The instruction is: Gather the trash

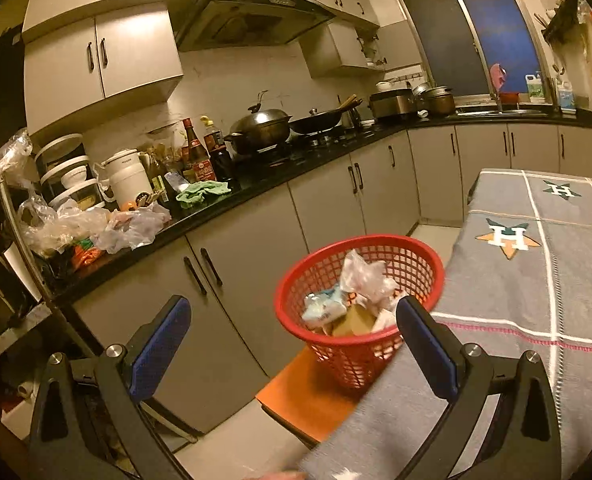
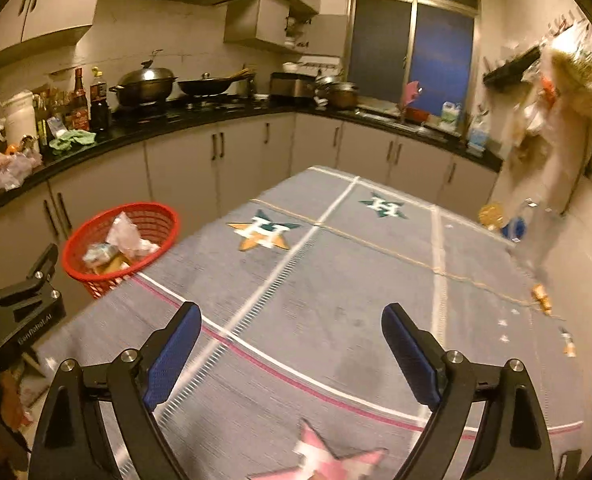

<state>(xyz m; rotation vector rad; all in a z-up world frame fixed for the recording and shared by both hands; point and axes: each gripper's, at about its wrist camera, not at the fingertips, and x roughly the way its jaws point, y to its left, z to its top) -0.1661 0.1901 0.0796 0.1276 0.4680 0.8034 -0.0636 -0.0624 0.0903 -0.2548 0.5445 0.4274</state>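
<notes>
A red mesh basket (image 1: 419, 264) stands on an orange stool (image 1: 307, 396) beside the table, filled with crumpled plastic and paper trash (image 1: 361, 280). My left gripper (image 1: 292, 316) is open just short of the basket, nothing between its blue pads. The right wrist view shows the same basket (image 2: 156, 216) at the left, off the table's corner. My right gripper (image 2: 292, 328) hangs open over the grey tablecloth (image 2: 335, 280) with nothing in it. The left gripper's black body (image 2: 20, 312) shows at the left edge. Small orange bits (image 2: 541, 298) lie near the table's right edge.
A black counter (image 1: 256, 196) with pots, bottles, a green cloth (image 1: 202, 192) and plastic bags (image 1: 96, 228) runs along the wall above grey cabinets. A sink and window stand at the back. Bags hang on the right wall (image 2: 555, 112). Blue and yellow items (image 2: 503, 220) sit at the table's far right.
</notes>
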